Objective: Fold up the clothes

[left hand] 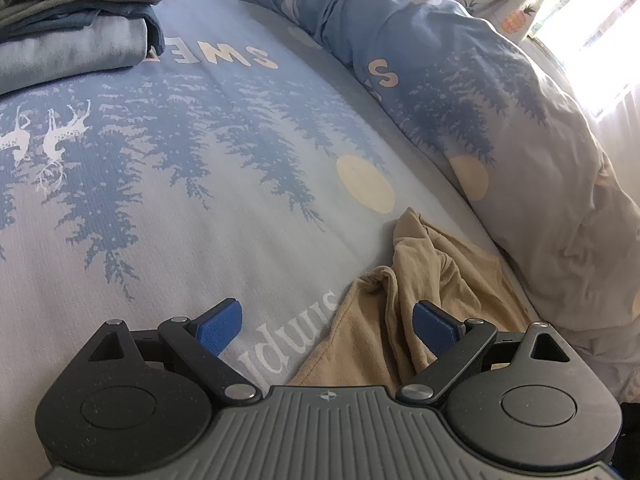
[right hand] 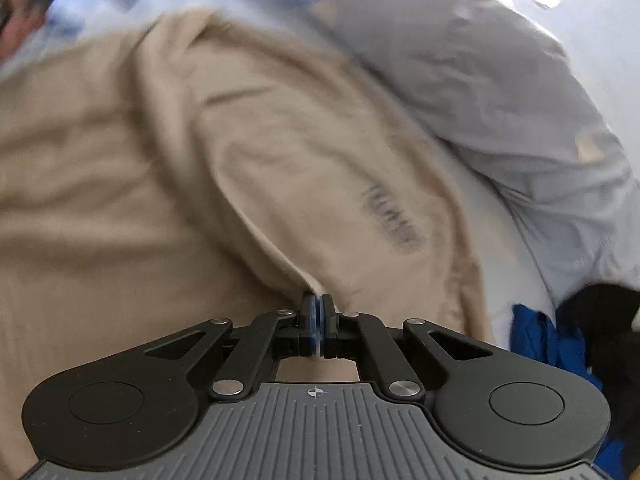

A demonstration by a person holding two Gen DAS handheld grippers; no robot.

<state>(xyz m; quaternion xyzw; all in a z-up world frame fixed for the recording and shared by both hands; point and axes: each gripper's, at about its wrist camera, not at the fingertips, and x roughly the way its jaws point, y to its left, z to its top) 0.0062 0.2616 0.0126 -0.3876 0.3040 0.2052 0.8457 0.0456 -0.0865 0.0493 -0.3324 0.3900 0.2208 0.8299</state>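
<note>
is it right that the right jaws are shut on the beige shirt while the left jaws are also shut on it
Not quite. The right gripper is shut on the beige shirt, but the left wrist view shows the left gripper with jaws wide open, gripping nothing.

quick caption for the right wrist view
Right gripper pinched shut on a fold of the beige garment on the bed.

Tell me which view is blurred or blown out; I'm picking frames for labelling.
Left wrist view: sharp, but the window is blown out white and fisheye bends the bedsheet. Right wrist view: motion-smeared throughout, the print on the beige garment unreadable; only the right gripper is crisp.
</note>
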